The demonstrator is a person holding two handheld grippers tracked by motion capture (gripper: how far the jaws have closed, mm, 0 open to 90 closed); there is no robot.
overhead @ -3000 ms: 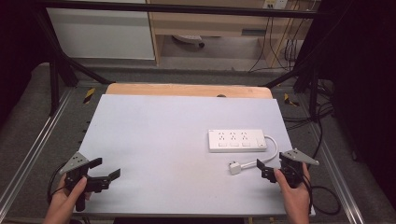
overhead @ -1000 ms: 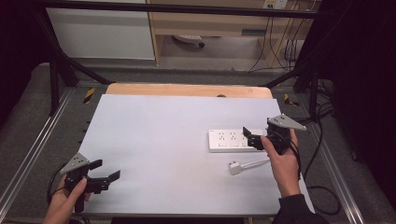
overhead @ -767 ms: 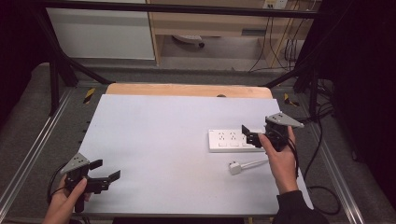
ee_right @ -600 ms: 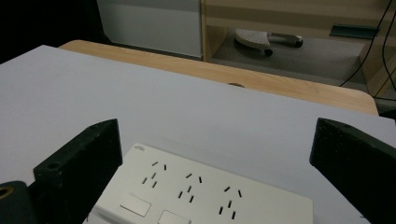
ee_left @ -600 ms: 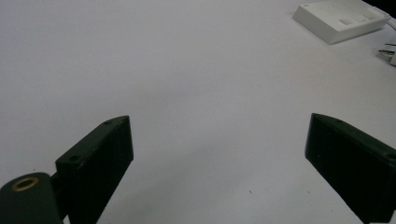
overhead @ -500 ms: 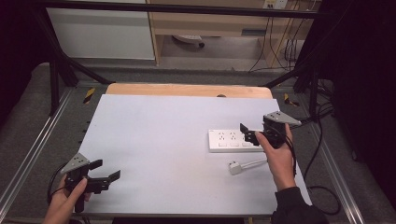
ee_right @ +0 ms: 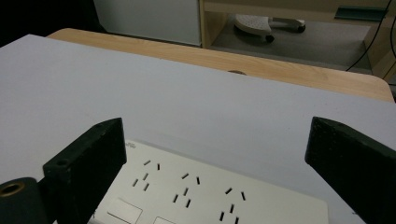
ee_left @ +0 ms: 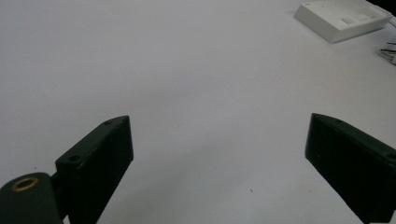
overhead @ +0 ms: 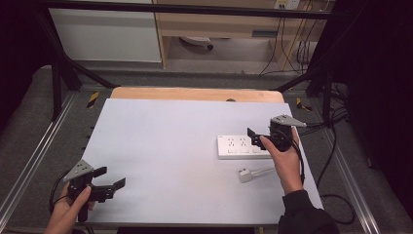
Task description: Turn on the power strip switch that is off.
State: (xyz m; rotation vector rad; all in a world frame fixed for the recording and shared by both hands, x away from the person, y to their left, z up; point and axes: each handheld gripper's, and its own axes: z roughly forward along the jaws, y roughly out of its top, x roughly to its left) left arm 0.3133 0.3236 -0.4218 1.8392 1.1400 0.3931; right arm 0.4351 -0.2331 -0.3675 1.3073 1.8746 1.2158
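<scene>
Power strip (overhead: 243, 146) lies on a pale grey table (overhead: 165, 141), wooden edge behind.

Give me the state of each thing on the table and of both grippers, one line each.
Power strip: lies flat on the table, sockets up, all sockets in sight empty.
Plug: unplugged, lying loose on the table in front of the power strip, cord trailing right.
Right gripper: jaws open, holding nothing, over the power strip's right end.
Left gripper: jaws open, holding nothing, at the table's near left corner.

White table (overhead: 165, 146): power strip (overhead: 238, 146), plug (overhead: 244, 175) lying on it.
</scene>
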